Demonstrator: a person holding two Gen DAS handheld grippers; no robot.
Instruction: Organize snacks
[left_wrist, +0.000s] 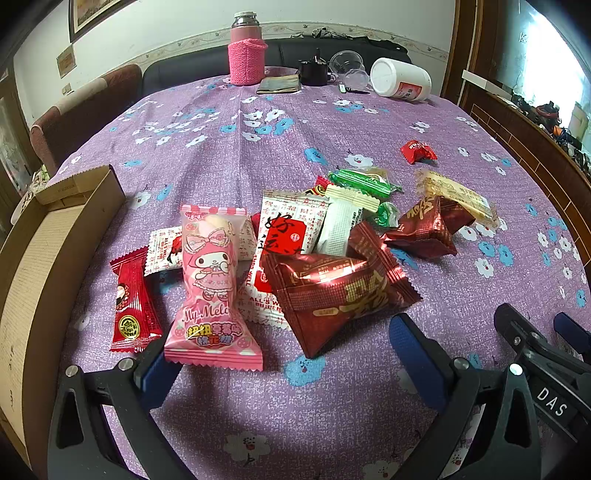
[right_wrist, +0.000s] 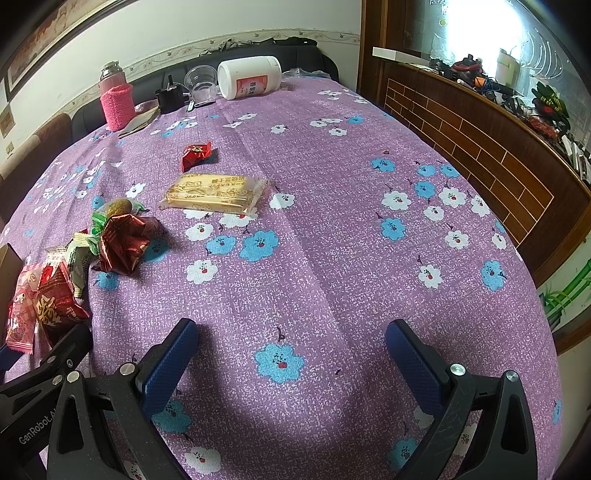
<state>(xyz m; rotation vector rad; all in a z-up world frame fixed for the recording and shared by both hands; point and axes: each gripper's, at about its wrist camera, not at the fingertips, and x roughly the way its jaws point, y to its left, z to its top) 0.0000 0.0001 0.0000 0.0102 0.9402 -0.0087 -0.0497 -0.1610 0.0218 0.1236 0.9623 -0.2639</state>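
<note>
A heap of wrapped snacks lies on the purple flowered tablecloth (left_wrist: 332, 122). In the left wrist view a pink My Melody pack (left_wrist: 212, 291) and a dark red foil pack (left_wrist: 340, 291) lie just ahead of my open, empty left gripper (left_wrist: 284, 350). A red candy bar (left_wrist: 131, 299) lies at the left. An open cardboard box (left_wrist: 40, 258) stands left of the heap. My right gripper (right_wrist: 291, 343) is open and empty over bare cloth. In its view a yellow biscuit pack (right_wrist: 214, 194), a small red candy (right_wrist: 195, 153) and a crumpled red foil pack (right_wrist: 123, 243) lie ahead left.
At the far table edge stand a pink flask in a knitted sleeve (left_wrist: 245, 51), a black cup (left_wrist: 314, 70), clear plastic cups (left_wrist: 349, 66) and a white jar on its side (left_wrist: 400, 79). A wooden cabinet (right_wrist: 480, 140) runs along the right.
</note>
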